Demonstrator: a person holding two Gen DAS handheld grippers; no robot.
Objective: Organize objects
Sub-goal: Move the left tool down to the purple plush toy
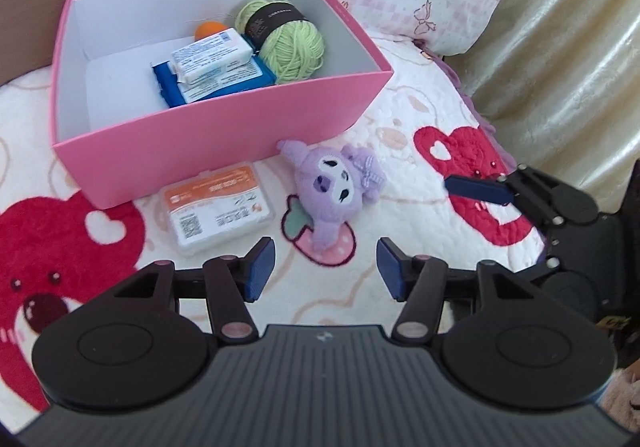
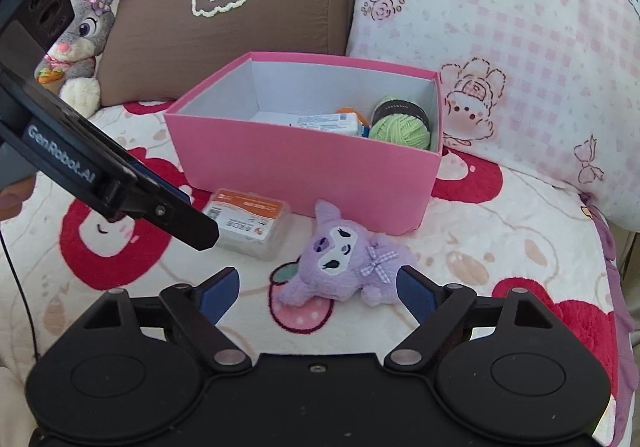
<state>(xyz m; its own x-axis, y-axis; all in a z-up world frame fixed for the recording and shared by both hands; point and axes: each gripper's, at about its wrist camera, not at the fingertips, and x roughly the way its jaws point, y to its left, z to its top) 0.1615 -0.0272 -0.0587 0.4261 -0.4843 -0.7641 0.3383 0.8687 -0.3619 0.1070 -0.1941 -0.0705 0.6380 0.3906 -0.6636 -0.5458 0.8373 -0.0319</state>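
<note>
Purple plush toy (image 2: 344, 267) looks soft and light; your right gripper (image 2: 316, 293), jaws wide apart and empty, should squeeze its plump body.

Inside the pink box (image 2: 304, 167), the near wall hides most of the contents in the right wrist view; only the tops of the white packets (image 2: 324, 123) and the green yarn ball (image 2: 400, 131) show. An orange ball (image 1: 209, 29) sits largely concealed behind the packets. Print on the clear plastic case (image 1: 218, 209) is too small to read. The left gripper (image 2: 200, 225) covers that case's near corner.
</note>
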